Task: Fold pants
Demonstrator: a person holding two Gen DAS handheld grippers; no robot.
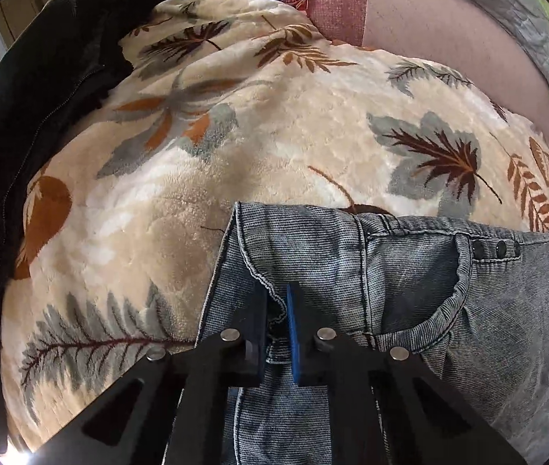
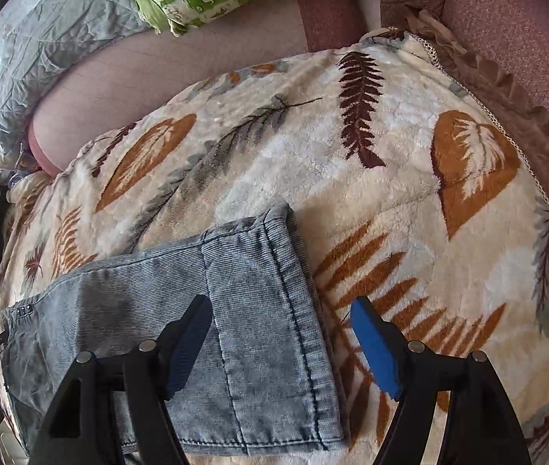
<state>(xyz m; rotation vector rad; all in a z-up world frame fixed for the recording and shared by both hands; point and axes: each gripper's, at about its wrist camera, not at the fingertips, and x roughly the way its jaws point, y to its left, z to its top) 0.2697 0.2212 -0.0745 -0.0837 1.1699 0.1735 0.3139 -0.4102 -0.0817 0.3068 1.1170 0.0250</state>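
Two claws over the jeans (image 1: pixel 410 290), which lie partly folded on the leaf-print blanket (image 1: pixel 235 155) covering the bed. My left claw (image 1: pixel 277 310) is pressed together, pinching a fold of denim at the waistband edge near the pocket, apparently so I can lift that end. My right claw (image 2: pixel 280 317) is spread wide above the hem end of the jeans (image 2: pixel 259 310), one finger over denim, one over blanket (image 2: pixel 391 147), gripping nothing. I judge it is placed to close on the hem's edge.
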